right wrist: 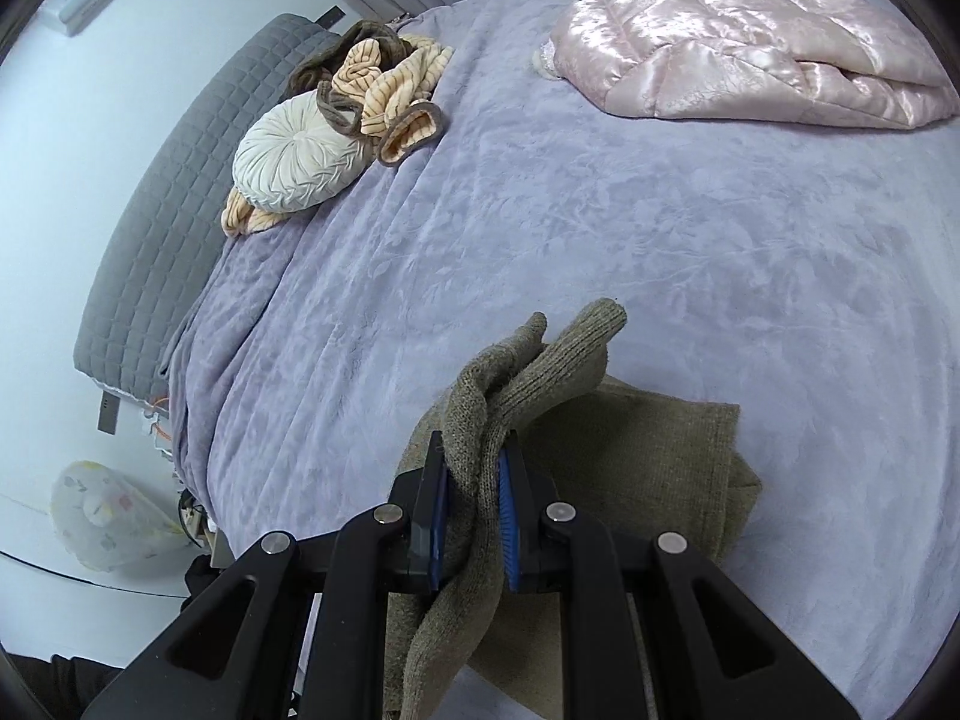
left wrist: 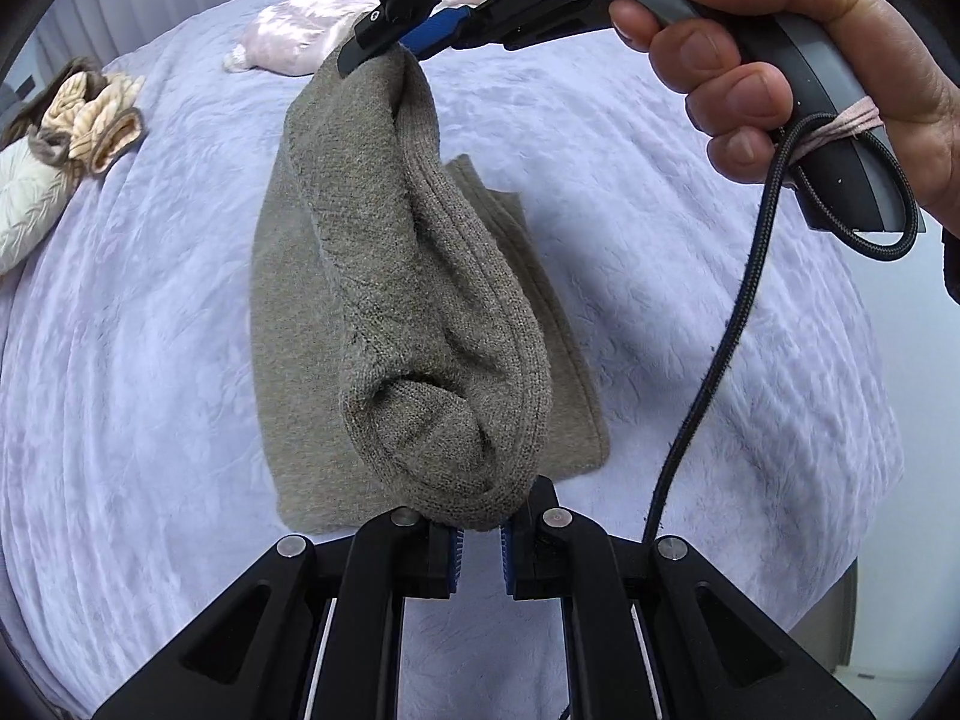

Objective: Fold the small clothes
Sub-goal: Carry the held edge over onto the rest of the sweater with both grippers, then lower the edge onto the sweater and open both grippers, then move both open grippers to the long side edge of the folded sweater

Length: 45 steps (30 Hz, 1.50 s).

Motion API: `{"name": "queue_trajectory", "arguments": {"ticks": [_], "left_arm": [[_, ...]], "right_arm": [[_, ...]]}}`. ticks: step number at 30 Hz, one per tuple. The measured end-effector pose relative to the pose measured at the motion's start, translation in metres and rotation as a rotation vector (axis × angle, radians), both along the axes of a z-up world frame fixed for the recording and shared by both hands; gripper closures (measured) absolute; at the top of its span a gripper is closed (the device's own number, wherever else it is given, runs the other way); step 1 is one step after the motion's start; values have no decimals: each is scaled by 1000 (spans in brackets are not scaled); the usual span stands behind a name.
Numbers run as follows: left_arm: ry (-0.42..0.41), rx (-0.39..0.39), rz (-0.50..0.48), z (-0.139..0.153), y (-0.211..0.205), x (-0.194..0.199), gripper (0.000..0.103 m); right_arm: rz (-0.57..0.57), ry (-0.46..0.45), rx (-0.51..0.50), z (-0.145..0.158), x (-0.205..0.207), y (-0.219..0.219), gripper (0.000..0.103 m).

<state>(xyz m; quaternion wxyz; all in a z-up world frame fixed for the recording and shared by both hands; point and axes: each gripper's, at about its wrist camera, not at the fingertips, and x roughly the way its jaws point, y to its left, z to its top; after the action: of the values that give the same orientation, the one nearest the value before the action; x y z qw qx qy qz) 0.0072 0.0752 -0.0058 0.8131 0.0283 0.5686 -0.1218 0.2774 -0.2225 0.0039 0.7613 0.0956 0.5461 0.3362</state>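
Note:
A taupe knitted garment (left wrist: pixel 414 276) is stretched in the air between both grippers above a lavender bed cover. My left gripper (left wrist: pixel 478 546) is shut on its near ribbed hem. At the top of the left wrist view my right gripper (left wrist: pixel 390 51), held by a hand (left wrist: pixel 780 72), pinches the far end. In the right wrist view the right gripper (right wrist: pixel 473 498) is shut on a bunched fold of the knit (right wrist: pixel 510 372). The lower part of the garment (right wrist: pixel 636 456) lies flat on the bed beneath.
A shiny pink quilted jacket (right wrist: pixel 738 42) lies at the far side of the bed. A white round cushion (right wrist: pixel 294 159) and a peach striped fleece garment (right wrist: pixel 390 90) sit by the grey headboard (right wrist: pixel 174 210). A black cable (left wrist: pixel 708 372) hangs from the right gripper's handle.

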Motion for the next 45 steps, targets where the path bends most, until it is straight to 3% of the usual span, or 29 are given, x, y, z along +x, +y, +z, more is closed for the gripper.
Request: {"name": "queue_trajectory", "arguments": {"ticks": [9, 16, 18, 21, 22, 24, 27, 28, 30, 31, 32, 37, 39, 40, 41, 43, 45], "left_arm": [[58, 103, -72, -48, -46, 16, 93], [128, 198, -106, -92, -70, 28, 92], [147, 226, -106, -102, -74, 32, 82], [145, 207, -116, -95, -76, 29, 49], [142, 192, -119, -89, -74, 26, 28], [117, 121, -137, -66, -68, 14, 22], [57, -53, -172, -23, -46, -5, 22], [26, -74, -154, -14, -34, -9, 22], [-1, -64, -68, -10, -7, 0, 7], [-5, -55, -16, -13, 5, 9, 4], [3, -48, 32, -20, 18, 19, 4], [118, -93, 257, -68, 81, 72, 4], [192, -42, 286, -94, 87, 76, 4], [242, -33, 281, -108, 88, 74, 4], [270, -49, 271, -118, 87, 69, 4], [247, -53, 269, -117, 88, 62, 4], [226, -81, 283, -107, 92, 51, 4]], "right_arm": [[-77, 35, 8, -61, 9, -56, 87], [-73, 21, -86, -101, 13, -68, 87], [-80, 44, -112, -109, 14, -71, 80], [-134, 95, -104, -110, 15, -92, 76], [-150, 91, -99, -106, 13, -100, 73], [-166, 57, -97, -91, 6, -113, 72], [-134, 15, 18, -65, -3, -114, 71], [-110, 17, 59, -60, -5, -109, 68], [-53, 51, 134, -56, -4, -90, 56], [-30, 73, 161, -59, -1, -79, 43], [-20, 89, 180, -62, 1, -69, 37], [-80, 246, 218, -108, 19, -41, 37], [-148, 234, 85, -126, 23, -46, 37], [-188, 224, -10, -136, 23, -53, 48], [-206, 237, -26, -144, 23, -60, 61], [-235, 248, 0, -142, 17, -73, 62], [-221, 197, -5, -122, 1, -76, 58]]}}
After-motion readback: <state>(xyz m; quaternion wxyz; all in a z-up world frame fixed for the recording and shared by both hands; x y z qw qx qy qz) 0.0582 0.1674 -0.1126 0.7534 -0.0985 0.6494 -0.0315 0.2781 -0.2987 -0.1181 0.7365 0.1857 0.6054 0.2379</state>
